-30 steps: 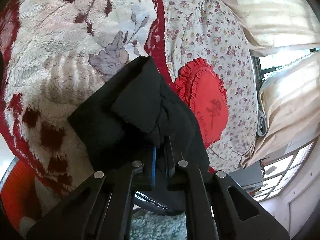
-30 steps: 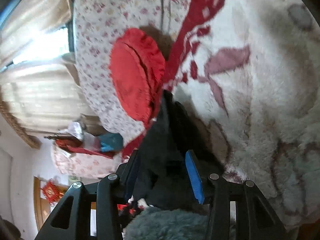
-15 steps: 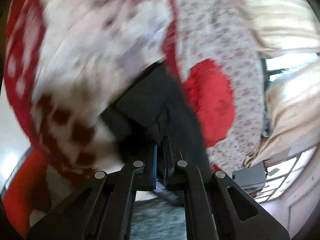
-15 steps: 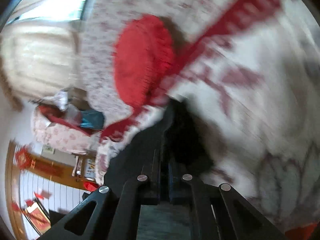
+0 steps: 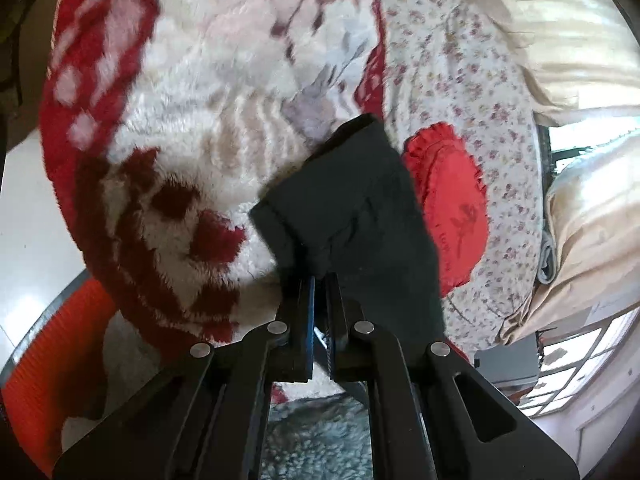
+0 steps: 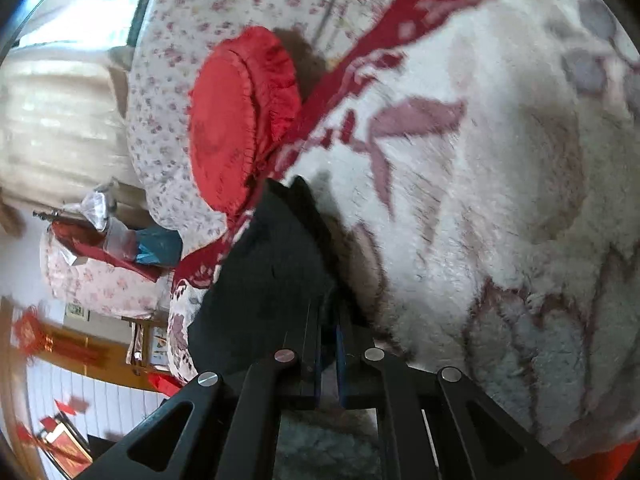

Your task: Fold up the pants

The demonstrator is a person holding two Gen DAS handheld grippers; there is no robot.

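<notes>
The black pants [image 5: 352, 208] hang bunched over a fluffy white and red blanket [image 5: 208, 92]. My left gripper [image 5: 320, 280] is shut on a fold of the pants and holds it above the blanket. In the right wrist view the pants [image 6: 272, 280] drape down to the left of the jaws. My right gripper [image 6: 328, 320] is shut on another part of the black cloth. The cloth between the two grippers is hidden behind the fingers.
A red heart-shaped cushion [image 5: 452, 204] lies on a floral bedspread [image 5: 472, 92] just beyond the pants; it also shows in the right wrist view [image 6: 240, 120]. Cream curtains [image 5: 580, 32] hang behind. An orange stool [image 5: 52, 336] stands at lower left. A floral bundle [image 6: 100, 280] sits by the bed.
My right gripper has closed from open onto the black pants. Both grippers have pulled back and lifted, and the pants now hang more gathered in front of the blanket.
</notes>
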